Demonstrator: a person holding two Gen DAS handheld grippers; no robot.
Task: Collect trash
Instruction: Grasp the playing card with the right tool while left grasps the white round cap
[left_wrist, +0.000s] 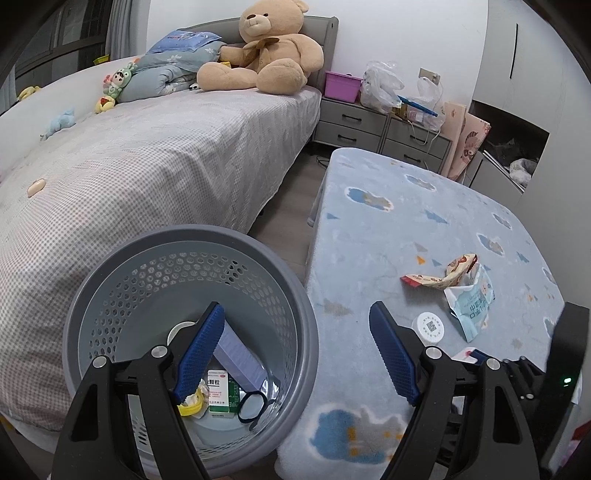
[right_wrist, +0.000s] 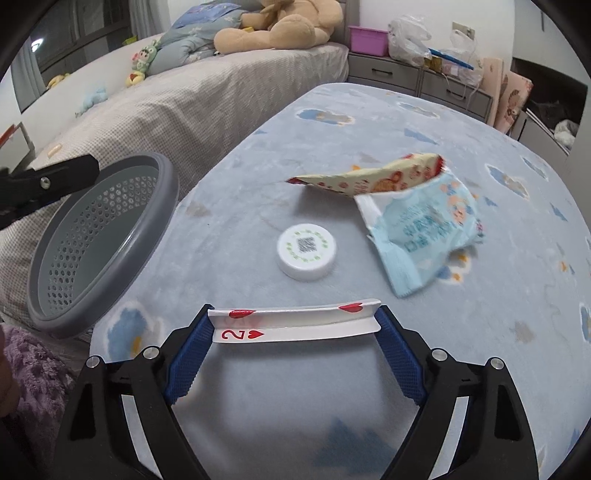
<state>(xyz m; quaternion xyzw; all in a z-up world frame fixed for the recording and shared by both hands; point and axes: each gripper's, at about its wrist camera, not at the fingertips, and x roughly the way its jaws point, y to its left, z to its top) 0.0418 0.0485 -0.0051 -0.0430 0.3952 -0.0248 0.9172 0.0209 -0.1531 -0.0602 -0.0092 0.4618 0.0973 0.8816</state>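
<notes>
Your right gripper (right_wrist: 293, 325) clamps a bowed two-of-hearts card (right_wrist: 295, 323) between its fingers, just over the bench (right_wrist: 258, 155). Beyond them: white cap (right_wrist: 306, 252), two wrappers. Your left gripper (left_wrist: 297, 350), fingers apart and empty, straddles the grey bin (left_wrist: 192, 243) rim.

Even, soft indoor light, faint shadows, strong fisheye bending with black corners, slight motion blur in the right wrist view
</notes>
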